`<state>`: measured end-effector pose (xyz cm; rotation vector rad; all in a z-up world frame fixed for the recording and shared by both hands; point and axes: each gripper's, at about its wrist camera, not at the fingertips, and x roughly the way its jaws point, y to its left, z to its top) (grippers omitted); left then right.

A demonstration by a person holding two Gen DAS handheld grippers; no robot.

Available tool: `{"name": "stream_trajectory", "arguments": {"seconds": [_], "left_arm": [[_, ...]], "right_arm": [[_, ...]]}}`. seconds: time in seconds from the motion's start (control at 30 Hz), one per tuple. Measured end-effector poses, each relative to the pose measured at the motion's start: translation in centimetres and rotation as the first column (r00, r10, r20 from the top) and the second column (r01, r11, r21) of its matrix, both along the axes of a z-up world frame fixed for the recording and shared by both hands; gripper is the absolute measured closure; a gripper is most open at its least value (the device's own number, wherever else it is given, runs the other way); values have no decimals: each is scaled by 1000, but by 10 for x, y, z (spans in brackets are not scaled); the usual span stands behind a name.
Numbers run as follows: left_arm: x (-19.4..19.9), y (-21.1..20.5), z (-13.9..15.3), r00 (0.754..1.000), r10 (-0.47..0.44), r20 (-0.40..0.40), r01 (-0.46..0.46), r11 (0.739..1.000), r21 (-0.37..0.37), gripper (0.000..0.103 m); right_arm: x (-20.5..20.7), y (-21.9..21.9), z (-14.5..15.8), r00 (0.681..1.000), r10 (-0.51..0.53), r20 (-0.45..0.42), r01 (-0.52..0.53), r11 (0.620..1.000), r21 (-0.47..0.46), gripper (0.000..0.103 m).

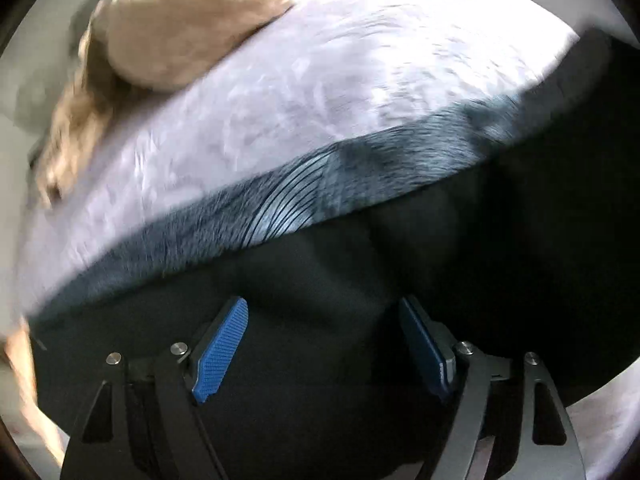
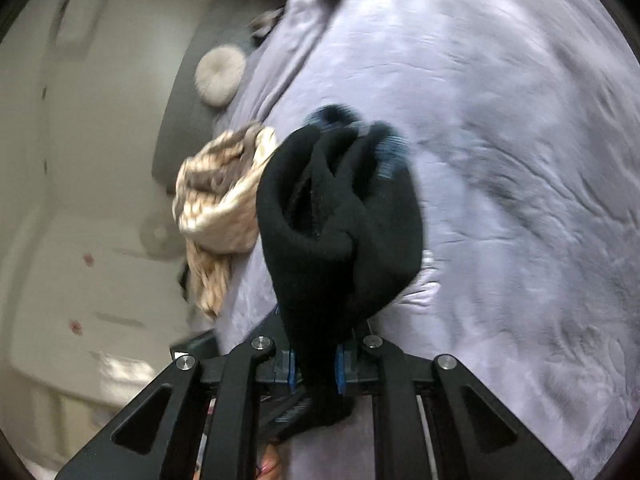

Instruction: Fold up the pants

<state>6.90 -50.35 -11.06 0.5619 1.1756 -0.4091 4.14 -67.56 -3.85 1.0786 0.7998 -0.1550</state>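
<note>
My right claw point(image 2: 314, 372) was clamped on a bunched fold of the black pants point(image 2: 340, 216), which stood up in a wad above the lavender bed cover point(image 2: 520, 160). My left claw point(image 1: 324, 344) was spread wide, its blue pads point(image 1: 220, 352) over the dark pants point(image 1: 320, 280) and gripping nothing. A tan blanket point(image 2: 216, 208) lay crumpled on the bed just left of the wad.
</note>
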Motion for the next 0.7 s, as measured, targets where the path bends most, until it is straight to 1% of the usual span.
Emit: {"name": "stream_trajectory", "arguments": {"seconds": [0.03, 0.1, 0.13, 0.17, 0.2, 0.3, 0.4, 0.43, 0.53, 0.6, 0.67, 0.7], "left_arm": [[0, 3, 2, 1000, 5, -12, -5, 1000, -12, 24], [11, 17, 10, 995, 53, -88, -61, 995, -85, 24], [16, 29, 16, 988, 78, -132, -94, 988, -120, 24], [20, 37, 19, 986, 88, -142, -107, 986, -132, 24], [22, 47, 25, 985, 97, -140, -117, 983, -143, 24], [25, 83, 49, 990, 108, -93, -123, 977, -176, 24], [36, 128, 64, 988, 139, -69, -149, 971, -189, 24], [42, 144, 63, 986, 152, -65, -162, 969, -187, 24], [60, 194, 58, 977, 207, -55, -212, 966, -146, 24], [74, 228, 51, 968, 246, -59, -251, 961, -113, 24], [81, 260, 44, 955, 288, -70, -293, 952, -86, 24], [82, 282, 42, 946, 314, -78, -320, 945, -73, 24]], "right_arm": [[6, 8, 8, 1000, 24, -4, -24, 999, -41, 88], [16, 20, 25, 998, 59, -4, -59, 993, -103, 88], [20, 27, 35, 997, 80, -5, -80, 988, -134, 88], [26, 35, 44, 995, 102, -10, -102, 980, -168, 88], [32, 45, 54, 992, 126, -16, -127, 971, -203, 88], [48, 78, 79, 978, 203, -52, -209, 933, -292, 88], [60, 118, 92, 959, 270, -90, -284, 887, -364, 88], [65, 135, 94, 952, 291, -99, -306, 871, -384, 88], [88, 184, 86, 925, 348, -153, -379, 827, -416, 87], [102, 223, 72, 895, 393, -211, -446, 780, -439, 86], [112, 267, 50, 854, 437, -283, -520, 720, -459, 84], [117, 286, 34, 830, 451, -328, -558, 689, -463, 81]]}}
